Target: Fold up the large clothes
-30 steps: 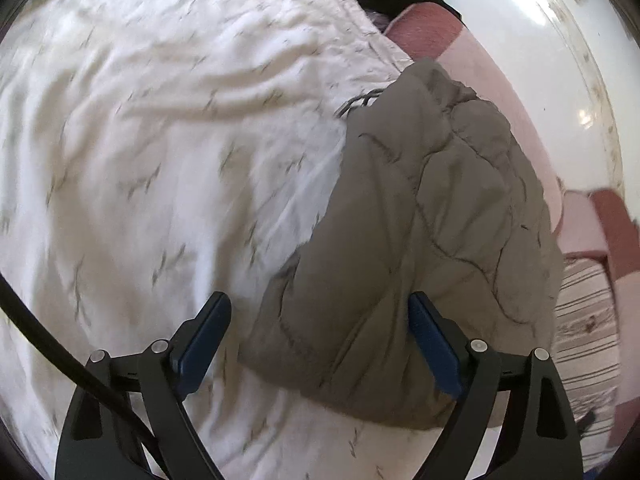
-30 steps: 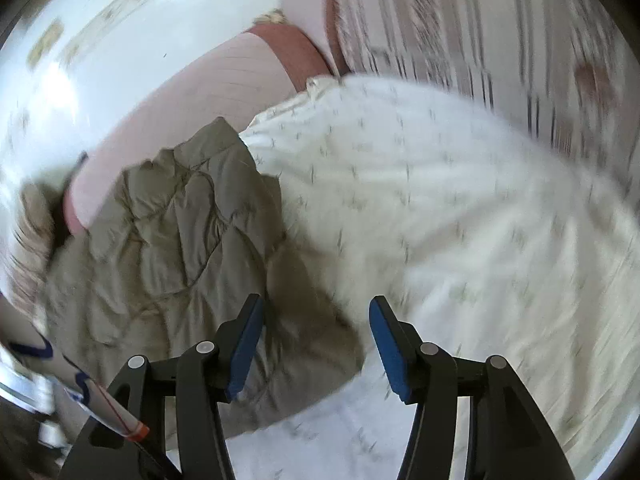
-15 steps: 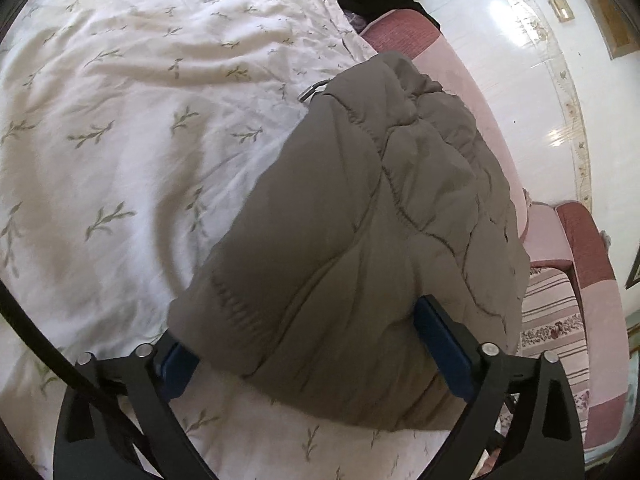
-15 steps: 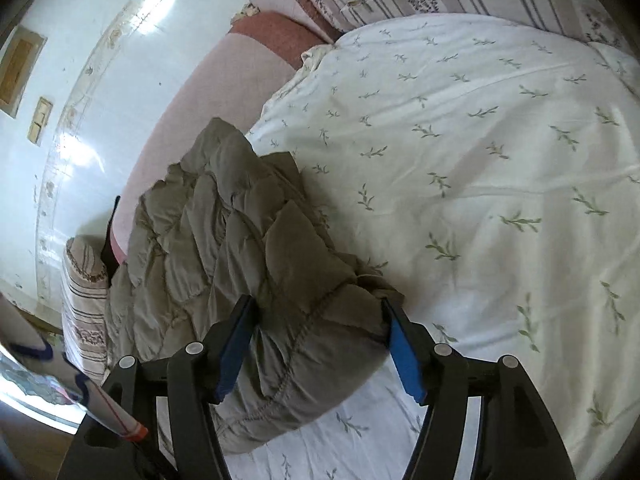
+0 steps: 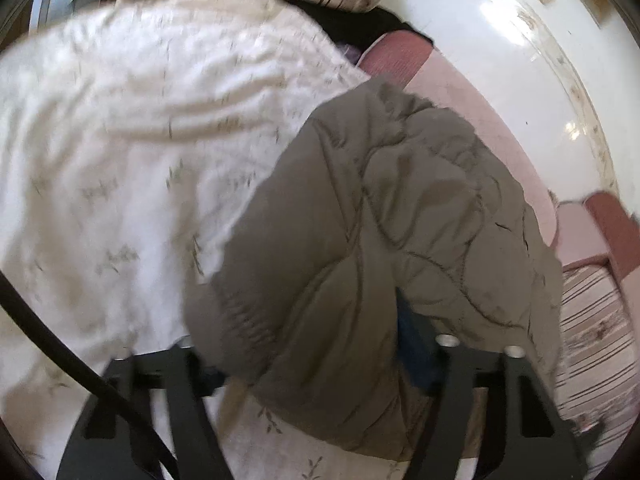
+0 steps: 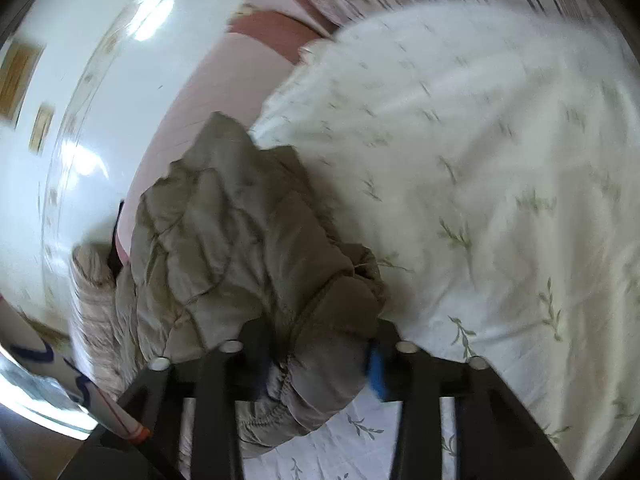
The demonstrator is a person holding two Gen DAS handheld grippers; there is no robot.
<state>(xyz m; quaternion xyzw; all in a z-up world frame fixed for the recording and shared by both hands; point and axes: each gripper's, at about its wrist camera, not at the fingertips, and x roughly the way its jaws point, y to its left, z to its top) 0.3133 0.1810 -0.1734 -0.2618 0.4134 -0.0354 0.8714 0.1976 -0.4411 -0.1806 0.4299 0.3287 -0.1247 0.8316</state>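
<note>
An olive-grey quilted puffer jacket [image 5: 392, 232] lies bunched at the edge of a bed with a white leaf-print sheet [image 5: 120, 168]. My left gripper [image 5: 308, 360] has its fingers closed on the jacket's near end, the padded cloth bulging between them and covering the blue pads. In the right wrist view the same jacket [image 6: 240, 248] fills the lower left. My right gripper [image 6: 320, 356] is shut on its gathered elastic hem, one blue pad [image 6: 376, 368] showing at the right. Both views are motion-blurred.
A pink bed frame or headboard [image 5: 472, 112] and a white wall [image 5: 520, 40] run beside the jacket. Striped pillows [image 5: 592, 340] lie at the right and along the top. A dark garment [image 5: 360, 24] sits near the top. The sheet [image 6: 500, 200] spreads right.
Both grippers went from open beside the jacket to closed on it. The jacket's ends have bunched up and both views have swung and blurred with motion.
</note>
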